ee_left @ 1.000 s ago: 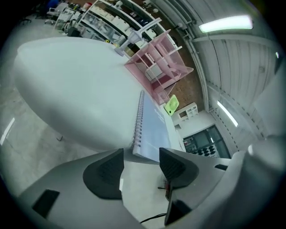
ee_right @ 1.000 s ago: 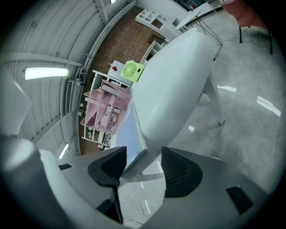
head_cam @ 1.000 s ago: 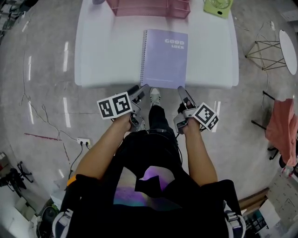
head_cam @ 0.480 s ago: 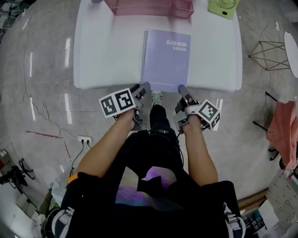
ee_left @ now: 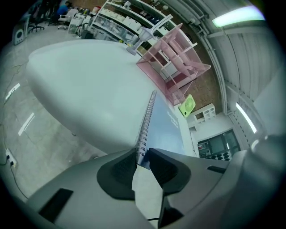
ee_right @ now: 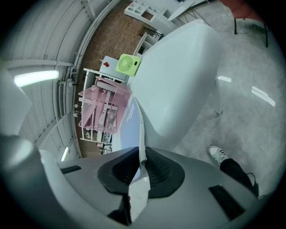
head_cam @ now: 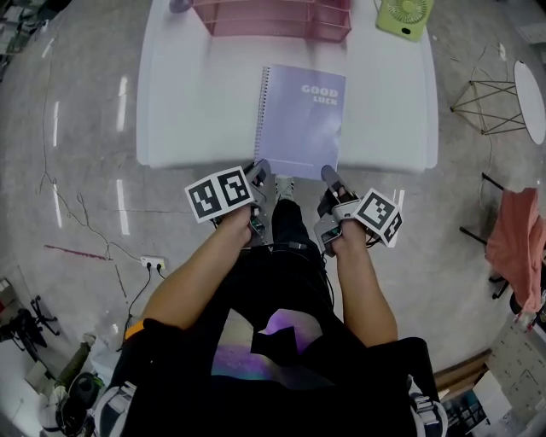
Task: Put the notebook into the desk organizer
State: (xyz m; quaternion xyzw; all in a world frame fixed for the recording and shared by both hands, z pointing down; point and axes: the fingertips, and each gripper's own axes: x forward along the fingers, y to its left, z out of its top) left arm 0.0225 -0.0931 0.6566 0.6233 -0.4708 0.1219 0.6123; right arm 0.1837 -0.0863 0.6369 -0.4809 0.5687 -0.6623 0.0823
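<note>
- Left tongs (head_cam: 260, 168): jaws have just been closing and now clench the spiral-bound near-left corner of the notebook (head_cam: 300, 115). The coil sits between the pads in the left gripper view (ee_left: 142, 156).
- Notebook: lies flat on the white bench (head_cam: 196, 94), cover up. Its near edge is at, or just over, the bench's front edge, which gives the tongs a way under it.
- Step, as judged: grasp phase, both near corners pinched, lift not yet begun.
- Next move, as judged: raise both corners together, carry the notebook forward, tip it upright and slide it into a slot of the desk organizer (head_cam: 273, 15).
- Desk organizer: pink, at the bench's far edge, straight ahead. Only bare bench lies between it and the notebook, so the path is open.
- Right tongs (head_cam: 328, 175): jaws have also just been closing and are clenched on the thin near-right corner, with the sheet edge between the pads (ee_right: 142, 156).
- Fan (head_cam: 405, 15): green, just right of the organizer. Drifting right risks a bump, and the slot walls need a square entry.
</note>
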